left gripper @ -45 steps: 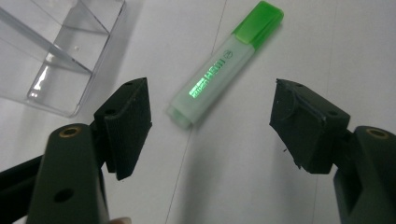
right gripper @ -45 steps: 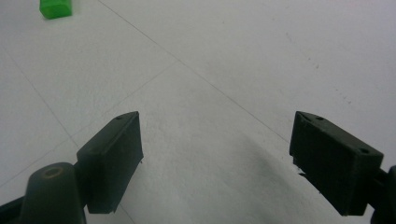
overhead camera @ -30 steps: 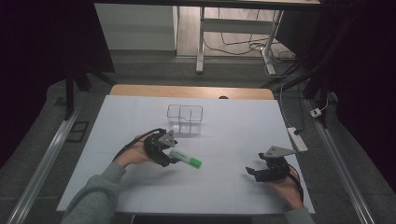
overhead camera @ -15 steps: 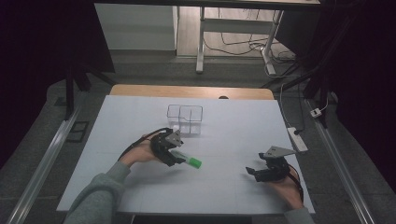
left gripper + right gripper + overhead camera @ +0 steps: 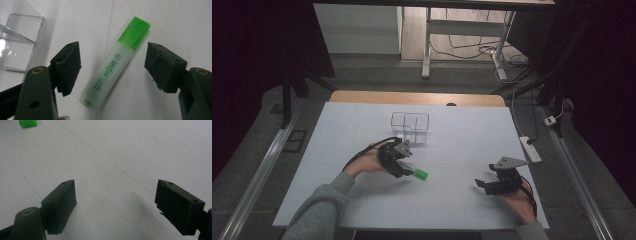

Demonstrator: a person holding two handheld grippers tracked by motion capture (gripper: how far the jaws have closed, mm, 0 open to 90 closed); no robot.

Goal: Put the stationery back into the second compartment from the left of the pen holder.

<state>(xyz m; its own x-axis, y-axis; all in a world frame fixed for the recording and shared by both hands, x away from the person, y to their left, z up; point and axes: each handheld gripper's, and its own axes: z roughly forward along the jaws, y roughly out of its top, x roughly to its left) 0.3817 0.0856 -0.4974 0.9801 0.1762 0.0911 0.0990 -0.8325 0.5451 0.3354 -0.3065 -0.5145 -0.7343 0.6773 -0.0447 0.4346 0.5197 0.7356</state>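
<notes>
My left hand-held gripper (image 5: 404, 167) has edged slightly toward the clear organizer (image 5: 410, 127). Its jaws stand open astride the green highlighter (image 5: 115, 61), untouched on the table (image 5: 462, 130). The pen's length crosses the jaw gap slantwise, cap pointing away. My right hand-held gripper (image 5: 486, 184) rests open, well apart.

One green highlighter (image 5: 115, 62) lies on the table (image 5: 462, 210), just in front of one clear two-compartment holder (image 5: 410, 127). Two grippers sit nearby.
</notes>
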